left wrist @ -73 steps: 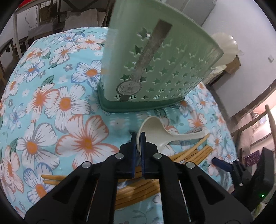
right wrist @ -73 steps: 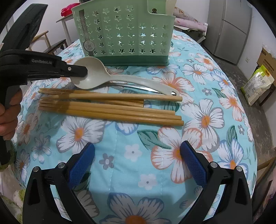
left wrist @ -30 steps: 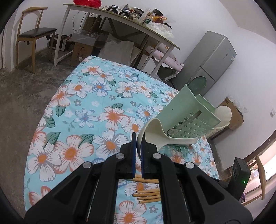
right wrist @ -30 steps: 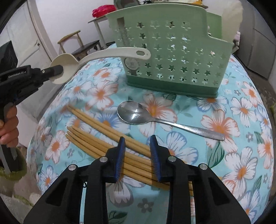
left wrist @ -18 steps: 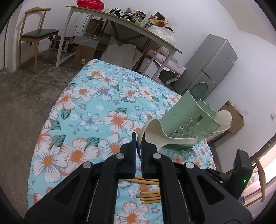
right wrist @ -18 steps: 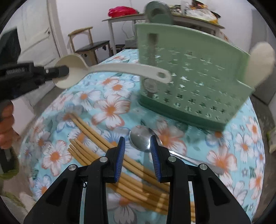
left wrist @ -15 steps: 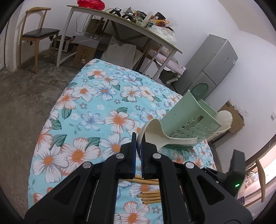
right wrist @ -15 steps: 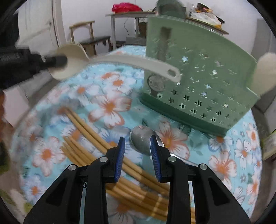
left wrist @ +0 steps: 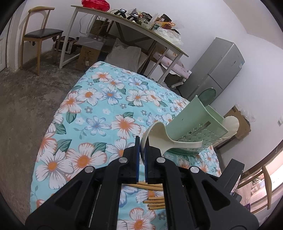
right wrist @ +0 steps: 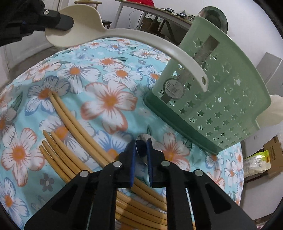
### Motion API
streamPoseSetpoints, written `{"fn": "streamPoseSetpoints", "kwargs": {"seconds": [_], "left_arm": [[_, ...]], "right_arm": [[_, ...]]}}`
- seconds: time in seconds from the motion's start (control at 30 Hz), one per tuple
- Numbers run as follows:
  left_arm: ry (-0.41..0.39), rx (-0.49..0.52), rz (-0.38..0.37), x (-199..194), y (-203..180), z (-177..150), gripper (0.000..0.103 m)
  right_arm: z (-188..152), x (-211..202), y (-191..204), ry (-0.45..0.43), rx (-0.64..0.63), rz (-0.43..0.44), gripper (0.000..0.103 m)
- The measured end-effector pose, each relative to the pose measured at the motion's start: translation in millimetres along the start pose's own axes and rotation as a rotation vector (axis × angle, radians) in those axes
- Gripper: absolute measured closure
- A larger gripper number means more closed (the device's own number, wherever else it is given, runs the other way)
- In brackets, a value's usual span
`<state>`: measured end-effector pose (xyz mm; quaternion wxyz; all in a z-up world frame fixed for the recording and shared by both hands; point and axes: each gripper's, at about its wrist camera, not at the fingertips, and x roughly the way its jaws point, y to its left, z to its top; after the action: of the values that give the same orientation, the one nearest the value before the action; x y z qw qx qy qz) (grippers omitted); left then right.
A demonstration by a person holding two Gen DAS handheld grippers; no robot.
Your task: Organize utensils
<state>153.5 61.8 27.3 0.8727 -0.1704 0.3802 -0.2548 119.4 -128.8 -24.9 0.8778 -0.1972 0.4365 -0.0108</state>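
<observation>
My left gripper [left wrist: 141, 144] is shut on the bowl of a cream plastic spoon [left wrist: 159, 134] and holds it in the air, its handle pointing at the green star-holed utensil basket [left wrist: 196, 127]. The right wrist view shows that spoon [right wrist: 123, 37] above the cloth, its handle end in front of the basket [right wrist: 221, 92]. My right gripper [right wrist: 141, 148] hangs low with its jaws a narrow gap apart, over the bowl of a metal spoon [right wrist: 142, 150] lying on the cloth. Several wooden chopsticks [right wrist: 70, 123] lie to its left.
The floral cloth [left wrist: 99, 109] covers a rounded table that drops to the floor at the left. The basket holds a metal ladle [right wrist: 212, 16] and a cream utensil [left wrist: 231, 123]. A chair [left wrist: 39, 35], a desk [left wrist: 123, 26] and a fridge [left wrist: 217, 70] stand behind.
My right gripper has moved lower and closer over the metal spoon's bowl. My left gripper still holds the cream spoon aloft, with its handle now nearer the basket.
</observation>
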Motion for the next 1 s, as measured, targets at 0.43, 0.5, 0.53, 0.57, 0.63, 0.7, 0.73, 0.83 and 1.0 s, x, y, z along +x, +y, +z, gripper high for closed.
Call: {"fn": "streamPoseSetpoints", "kwargs": {"seconds": [0.43, 0.5, 0.53, 0.57, 0.63, 0.7, 0.73, 0.83, 1.0], "left_arm": [[-0.164, 0.072, -0.091, -49, -28, 18, 0.1], [-0.195, 0.095, -0.101, -56, -38, 26, 0.1], [-0.208, 0.104, -0.101, -58, -41, 29, 0.1], [-0.222, 0.117, -0.097, -60, -45, 34, 0.1], [-0.241, 0.156, -0.066, -61, -54, 40, 0.1], [-0.261, 0.22, -0.007, -60, -65, 46, 0.1], [-0.268, 0.243, 0.011, -60, -69, 47, 0.1], [-0.304, 0.365, 0.09, -60, -90, 49, 0.1], [-0.374, 0.672, 0.314, -46, -134, 33, 0.1]], "right_arm": [[1, -56, -42, -0.133, 0.113, -0.001, 0.099], [1, -68, -51, -0.158, 0.132, -0.011, 0.1], [2, -76, -56, -0.169, 0.144, -0.015, 0.1], [3, -80, -59, -0.178, 0.152, -0.019, 0.101], [3, -88, -67, -0.191, 0.17, -0.024, 0.101], [1, -92, -79, -0.208, 0.196, -0.022, 0.101], [0, -97, -85, -0.218, 0.216, -0.021, 0.101], [-2, -104, -96, -0.231, 0.253, -0.017, 0.1], [-7, -103, -103, -0.237, 0.272, -0.025, 0.1]]}}
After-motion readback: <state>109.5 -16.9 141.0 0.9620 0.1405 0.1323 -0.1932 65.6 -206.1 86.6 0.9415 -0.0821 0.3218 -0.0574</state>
